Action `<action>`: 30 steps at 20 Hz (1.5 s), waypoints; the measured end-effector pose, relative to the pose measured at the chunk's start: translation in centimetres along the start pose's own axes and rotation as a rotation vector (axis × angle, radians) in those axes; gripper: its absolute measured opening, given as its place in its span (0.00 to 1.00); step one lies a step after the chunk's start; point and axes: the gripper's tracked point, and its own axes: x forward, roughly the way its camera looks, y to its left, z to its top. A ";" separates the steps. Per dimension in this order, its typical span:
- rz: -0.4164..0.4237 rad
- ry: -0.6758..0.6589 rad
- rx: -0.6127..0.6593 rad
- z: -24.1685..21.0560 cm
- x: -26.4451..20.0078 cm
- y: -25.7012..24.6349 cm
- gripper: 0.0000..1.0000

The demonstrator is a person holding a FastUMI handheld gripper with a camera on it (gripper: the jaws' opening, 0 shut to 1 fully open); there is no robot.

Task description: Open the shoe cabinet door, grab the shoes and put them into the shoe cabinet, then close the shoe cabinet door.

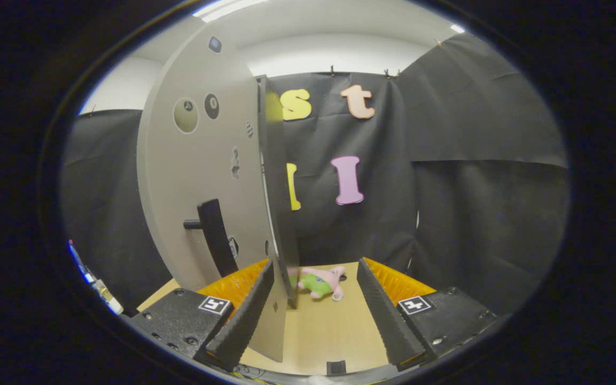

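Beside the cabinet door my jaws stand wide apart, gripping nothing. That grey door hangs open, its face turned toward me and its free edge nearest, and the lower corner of the door reaches down between my two fingers, close to the one on the door's side; whether that finger touches the panel I cannot tell. On the door's face sits a dark upright handle on a short stub, low on the panel, and higher up are two round marks and a few small cut-outs. Just past the door's free edge, beyond my fingertips, a small pink and green plush toy lies on the pale wooden surface, partly tucked behind the door's edge. Farther back from the door, black cloth closes off the booth, with a white wall and ceiling above it. No part of the cabinet's inside can be made out from this angle.
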 end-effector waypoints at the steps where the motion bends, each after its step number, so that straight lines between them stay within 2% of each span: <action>1: 0.026 -0.002 -0.007 0.2 0.3 0.6 0.99; 6: 0.090 -0.024 -0.042 0.9 0.8 2.3 0.98; 9: 0.087 -0.013 -0.071 0.8 0.5 3.1 0.98; 12: 0.052 -0.022 -0.074 0.9 0.4 3.9 0.94; 17: 0.022 -0.008 -0.072 0.5 0.0 6.4 0.94; 23: 0.024 0.007 -0.074 0.0 0.3 11.9 0.94; 30: 0.035 -0.007 -0.095 -0.4 2.8 19.8 0.94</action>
